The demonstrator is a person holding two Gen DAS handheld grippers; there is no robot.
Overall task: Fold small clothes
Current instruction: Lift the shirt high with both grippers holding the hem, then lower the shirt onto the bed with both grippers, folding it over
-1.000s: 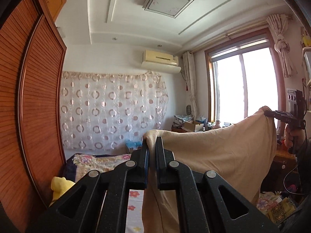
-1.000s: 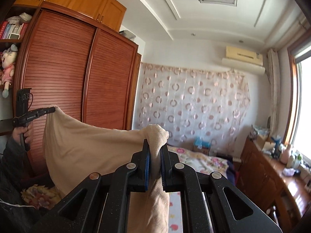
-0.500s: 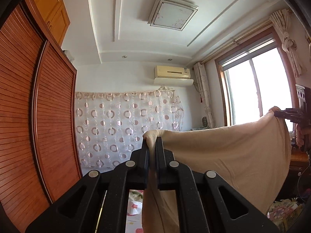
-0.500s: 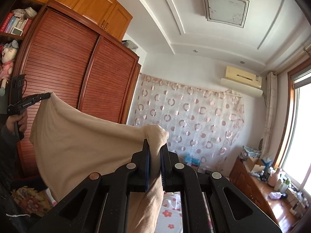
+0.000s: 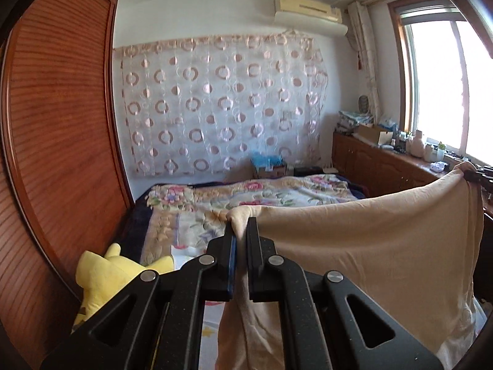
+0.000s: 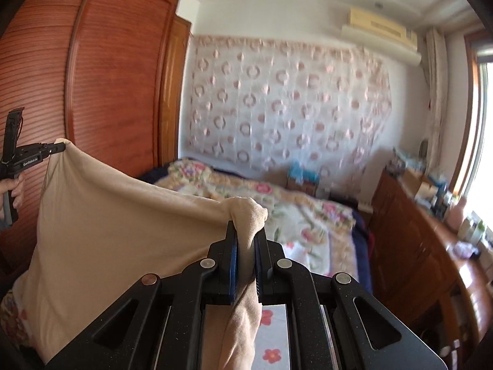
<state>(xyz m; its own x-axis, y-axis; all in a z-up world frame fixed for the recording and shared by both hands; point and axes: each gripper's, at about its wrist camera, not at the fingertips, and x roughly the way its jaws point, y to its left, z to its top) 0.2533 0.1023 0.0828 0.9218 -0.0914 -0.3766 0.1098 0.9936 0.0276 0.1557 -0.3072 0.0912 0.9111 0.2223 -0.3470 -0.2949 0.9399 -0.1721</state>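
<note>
Left wrist: we are pinching the cloth (image 5: 369, 246) in left gripper (image 5: 239, 231); right gripper (image 6: 246, 234) is clamping the opposite corner, its top edge stretching sideways between them, bed (image 5: 277, 194) lying ahead below.

Left gripper (image 5: 240, 228): held level, jaws pinched tight on a corner of the beige garment (image 5: 369, 246).
Right gripper (image 6: 246, 231): level, jaws clamped on the opposite corner, cloth bunched above the tips.
Spacing: well apart, cloth stretched between them.
Left hand (image 6: 12, 189): wrapped round the grip at the view's left edge.
</note>
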